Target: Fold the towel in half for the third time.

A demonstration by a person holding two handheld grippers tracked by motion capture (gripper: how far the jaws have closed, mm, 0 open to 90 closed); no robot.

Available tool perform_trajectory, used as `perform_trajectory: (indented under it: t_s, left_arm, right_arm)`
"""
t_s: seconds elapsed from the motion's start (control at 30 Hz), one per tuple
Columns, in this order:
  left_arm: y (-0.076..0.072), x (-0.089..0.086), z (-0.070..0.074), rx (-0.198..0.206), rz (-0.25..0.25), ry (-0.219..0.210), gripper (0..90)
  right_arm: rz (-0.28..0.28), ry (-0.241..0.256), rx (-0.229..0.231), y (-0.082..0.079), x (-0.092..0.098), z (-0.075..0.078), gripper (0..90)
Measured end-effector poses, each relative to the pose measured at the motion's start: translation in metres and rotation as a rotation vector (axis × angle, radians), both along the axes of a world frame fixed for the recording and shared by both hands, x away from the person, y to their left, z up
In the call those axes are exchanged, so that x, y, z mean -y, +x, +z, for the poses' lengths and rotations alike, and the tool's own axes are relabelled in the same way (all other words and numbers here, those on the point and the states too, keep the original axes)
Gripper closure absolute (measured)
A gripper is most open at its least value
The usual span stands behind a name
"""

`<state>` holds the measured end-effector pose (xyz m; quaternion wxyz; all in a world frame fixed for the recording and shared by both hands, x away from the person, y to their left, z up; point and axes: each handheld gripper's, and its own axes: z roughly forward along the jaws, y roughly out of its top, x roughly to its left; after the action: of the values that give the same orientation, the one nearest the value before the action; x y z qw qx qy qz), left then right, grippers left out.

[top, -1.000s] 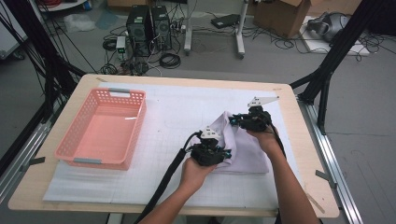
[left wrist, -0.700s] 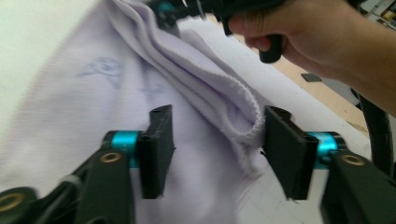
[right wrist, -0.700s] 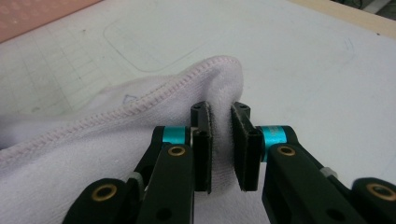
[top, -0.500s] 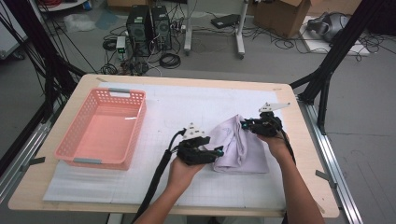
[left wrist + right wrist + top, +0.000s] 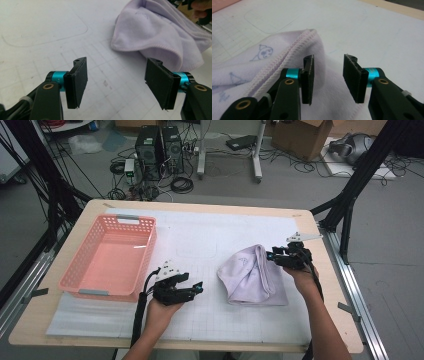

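While the lilac towel (image 5: 252, 277) lies loosely folded right of centre on the white gridded mat (image 5: 200, 315), I list as follows. Left gripper (image 5: 196, 289): jaws wide apart, empty, resting on bare mat well short of the towel's near hem. Right gripper (image 5: 272, 256): jaws parted, nothing clamped, poised over the towel's stitched far edge (image 5: 294, 46). Progress, by my judgement: one fold made, bundle untidy; a further fold or a move to the pink basket (image 5: 80, 280), which is empty, is left. Room: open mat between towel and basket; the table's right rim (image 5: 334, 285) sits near my right hand.
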<state>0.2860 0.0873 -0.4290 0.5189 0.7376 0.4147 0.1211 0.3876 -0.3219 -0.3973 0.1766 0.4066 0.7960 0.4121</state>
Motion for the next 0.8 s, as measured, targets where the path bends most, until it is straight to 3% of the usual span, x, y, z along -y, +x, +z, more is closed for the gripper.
perform_trajectory:
  t_s: [0.13,0.33,0.43,0.6,0.7,0.8]
  left_arm:
    - [-0.008,-0.012,-0.009,0.003,-0.003,-0.003,34.9]
    - [-0.015,-0.023,-0.014,0.014,-0.006,0.016,34.9]
    - [-0.016,-0.028,-0.012,0.031,0.001,0.005,34.9]
    - [-0.019,-0.031,-0.01,0.051,0.0,0.015,34.9]
    - [-0.021,-0.032,-0.01,0.047,-0.001,0.003,34.8]
    - [-0.022,-0.032,-0.01,0.041,0.001,-0.003,34.8]
  right_arm:
    - [-0.074,0.019,0.009,-0.017,0.009,0.007,58.5]
    - [-0.103,0.043,0.016,-0.045,0.018,0.004,57.9]
    - [-0.113,0.075,0.015,-0.065,0.019,-0.001,54.1]
    - [-0.088,0.094,0.021,-0.082,0.008,0.004,48.2]
    - [-0.038,0.107,0.018,-0.089,-0.007,0.007,43.9]
    - [-0.014,0.072,-0.007,-0.093,-0.025,0.003,42.4]
